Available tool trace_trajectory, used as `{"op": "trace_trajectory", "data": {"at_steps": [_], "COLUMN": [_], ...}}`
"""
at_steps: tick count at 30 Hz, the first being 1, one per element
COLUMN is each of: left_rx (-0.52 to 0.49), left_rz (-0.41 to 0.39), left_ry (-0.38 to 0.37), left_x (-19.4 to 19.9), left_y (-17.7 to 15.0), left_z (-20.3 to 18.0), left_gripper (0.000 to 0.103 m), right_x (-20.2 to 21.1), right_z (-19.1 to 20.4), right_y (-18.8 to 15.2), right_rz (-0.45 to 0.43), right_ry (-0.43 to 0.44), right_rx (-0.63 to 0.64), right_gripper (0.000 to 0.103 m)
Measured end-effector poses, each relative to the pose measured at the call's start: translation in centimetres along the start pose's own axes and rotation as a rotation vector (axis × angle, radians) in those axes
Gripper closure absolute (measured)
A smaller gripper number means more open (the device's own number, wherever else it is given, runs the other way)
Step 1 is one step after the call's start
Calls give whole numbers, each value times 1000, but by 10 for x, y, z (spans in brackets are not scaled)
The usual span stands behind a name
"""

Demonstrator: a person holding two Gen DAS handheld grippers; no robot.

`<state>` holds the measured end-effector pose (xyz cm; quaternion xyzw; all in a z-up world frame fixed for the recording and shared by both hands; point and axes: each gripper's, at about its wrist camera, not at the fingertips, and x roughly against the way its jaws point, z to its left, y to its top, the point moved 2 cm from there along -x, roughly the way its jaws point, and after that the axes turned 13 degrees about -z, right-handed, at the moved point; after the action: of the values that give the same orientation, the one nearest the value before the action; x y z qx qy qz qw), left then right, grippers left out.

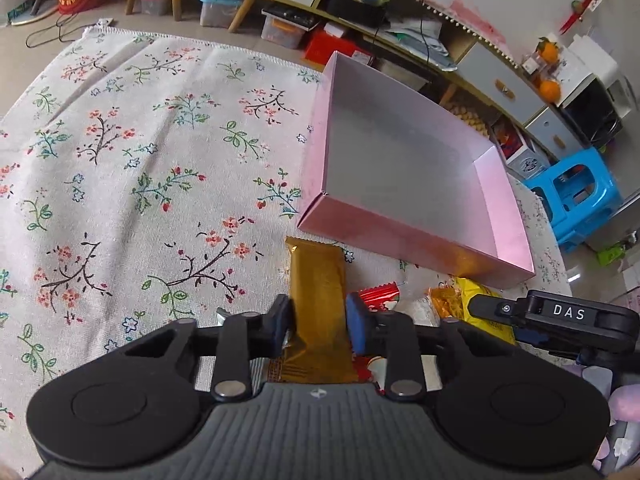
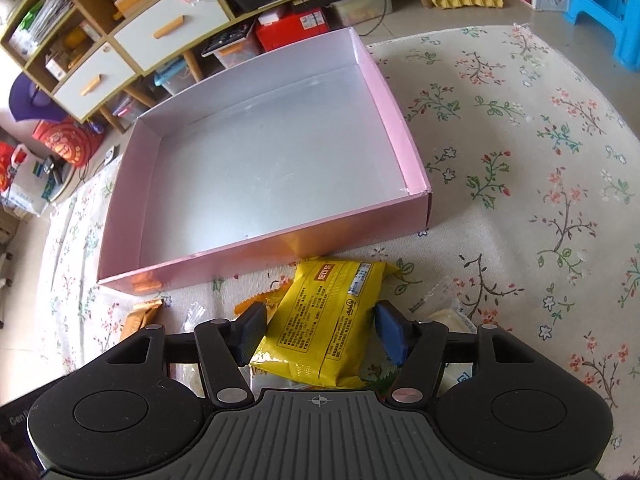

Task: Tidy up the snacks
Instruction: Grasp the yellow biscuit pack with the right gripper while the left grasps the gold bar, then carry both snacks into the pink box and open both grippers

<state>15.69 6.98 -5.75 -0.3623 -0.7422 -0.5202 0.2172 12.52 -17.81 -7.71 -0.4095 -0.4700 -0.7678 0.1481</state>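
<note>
Left tongs [image 1: 319, 322] clenched on gold bar [image 1: 318, 280], long axis toward pink box [image 1: 400, 240] ahead; right tongs [image 2: 316, 330] grasping yellow packet [image 2: 324, 320].

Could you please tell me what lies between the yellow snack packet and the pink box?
Nothing: in the right wrist view, only bare flowered cloth separates the yellow packet from the pink box.

A pink box [image 2: 400, 120] with a pale grey inside sits on a cream cloth [image 1: 140, 160] printed with red and green floral sprigs. One snack packet [image 1: 318, 280] is golden-brown, another [image 2: 324, 320] yellow with dark print.
</note>
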Motion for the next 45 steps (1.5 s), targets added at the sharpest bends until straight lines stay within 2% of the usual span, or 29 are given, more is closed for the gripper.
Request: {"op": "trace_trajectory", "data": {"at_steps": [3, 16, 24, 31, 37, 45], "left_rx": [-3, 22, 42, -33, -91, -172], "left_rz": [-6, -43, -116, -175, -210, -244], "left_ry": [7, -17, -53, -73, -89, -72], "left_x": [1, 20, 33, 15, -17, -53], "left_y": [-1, 2, 14, 42, 52, 57], "left_z": [-2, -1, -16, -38, -49, -54], "left_gripper": [79, 81, 81, 81, 81, 81], "right_x": [3, 32, 61, 58, 38, 3], "right_z": [-4, -26, -34, -16, -10, -6], "right_y": [0, 9, 24, 54, 69, 70], "right_rz": [-5, -22, -99, -164, -228, -216], "right_ry": [6, 54, 106, 122, 201, 243], "right_rx": [-22, -105, -149, -54, -1, 58], "right_gripper": [50, 51, 51, 51, 50, 50]}}
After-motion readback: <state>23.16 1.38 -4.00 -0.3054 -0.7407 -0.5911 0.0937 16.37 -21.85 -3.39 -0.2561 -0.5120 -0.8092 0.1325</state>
